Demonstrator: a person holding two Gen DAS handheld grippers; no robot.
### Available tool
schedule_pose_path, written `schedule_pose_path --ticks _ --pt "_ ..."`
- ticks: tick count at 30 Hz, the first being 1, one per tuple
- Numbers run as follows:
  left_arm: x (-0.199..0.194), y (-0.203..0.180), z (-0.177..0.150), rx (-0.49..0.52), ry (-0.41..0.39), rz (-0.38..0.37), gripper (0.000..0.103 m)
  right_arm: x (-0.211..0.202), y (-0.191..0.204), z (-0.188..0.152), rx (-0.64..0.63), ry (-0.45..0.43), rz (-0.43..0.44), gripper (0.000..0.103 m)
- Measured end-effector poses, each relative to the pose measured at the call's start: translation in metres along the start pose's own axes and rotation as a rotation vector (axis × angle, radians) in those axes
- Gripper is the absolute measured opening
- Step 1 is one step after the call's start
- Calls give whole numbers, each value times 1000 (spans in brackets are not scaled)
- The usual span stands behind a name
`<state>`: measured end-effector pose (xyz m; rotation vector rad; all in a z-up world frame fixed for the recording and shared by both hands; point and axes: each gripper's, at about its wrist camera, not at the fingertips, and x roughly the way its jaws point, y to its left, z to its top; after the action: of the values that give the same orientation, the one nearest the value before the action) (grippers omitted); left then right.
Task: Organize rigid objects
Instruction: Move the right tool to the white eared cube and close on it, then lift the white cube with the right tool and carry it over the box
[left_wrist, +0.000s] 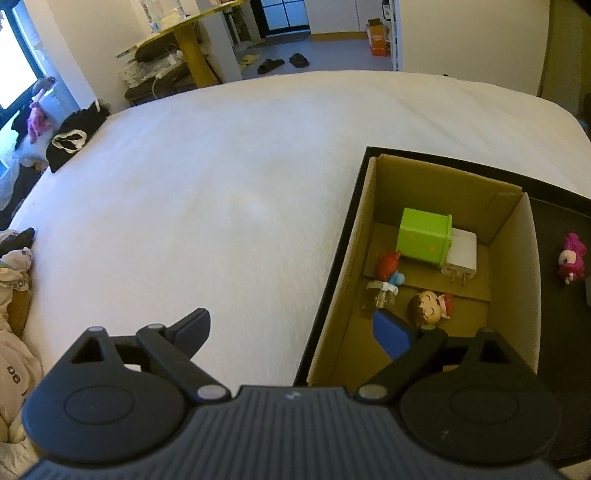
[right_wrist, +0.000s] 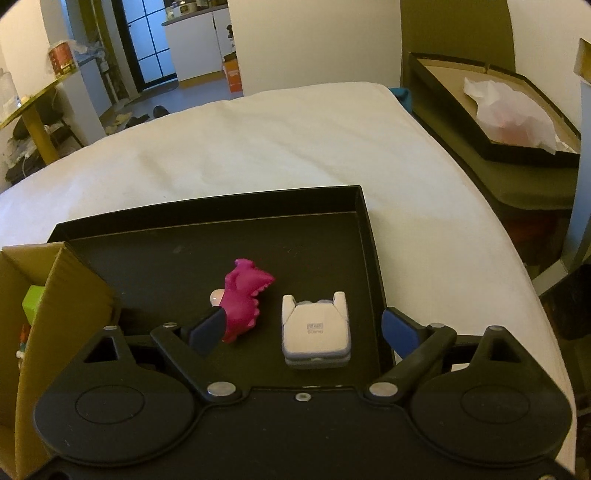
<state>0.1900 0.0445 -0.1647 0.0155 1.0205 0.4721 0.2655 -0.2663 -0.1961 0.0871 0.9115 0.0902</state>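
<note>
Your left gripper (left_wrist: 291, 330) hangs spread and empty over the cardboard box (left_wrist: 517, 266), where the big-headed doll (left_wrist: 430, 306) lies. Right of that box, your right gripper (right_wrist: 304, 330), also spread, brackets the white block toy (right_wrist: 316, 332) beside the magenta figure (right_wrist: 243, 295), placed to collect it.

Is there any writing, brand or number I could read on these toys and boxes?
Nothing reads clearly.
Small white and lilac block toy in the shallow black tray: a tiny printed label, too small to read.
Pale printed fabric at the bed's edge: partial dark letters, too cut off to read.
Red tin on the far shelf: blurred.
</note>
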Motion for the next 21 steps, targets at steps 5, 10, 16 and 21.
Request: schedule_pose_path --ticks 5,10,16,21 --pt "2 -4 1 13 6 21 94 6 2 0 -27 -14 -12 83" --pt "3 -4 1 13 12 30 94 13 0 -4 -42 16 -23 44" --pt "4 -1 -1 2 21 20 94 7 -1 -7 -35 29 -19 43" --pt "3 0 -1 8 21 1 94 -6 0 -8 -22 39 3 43"
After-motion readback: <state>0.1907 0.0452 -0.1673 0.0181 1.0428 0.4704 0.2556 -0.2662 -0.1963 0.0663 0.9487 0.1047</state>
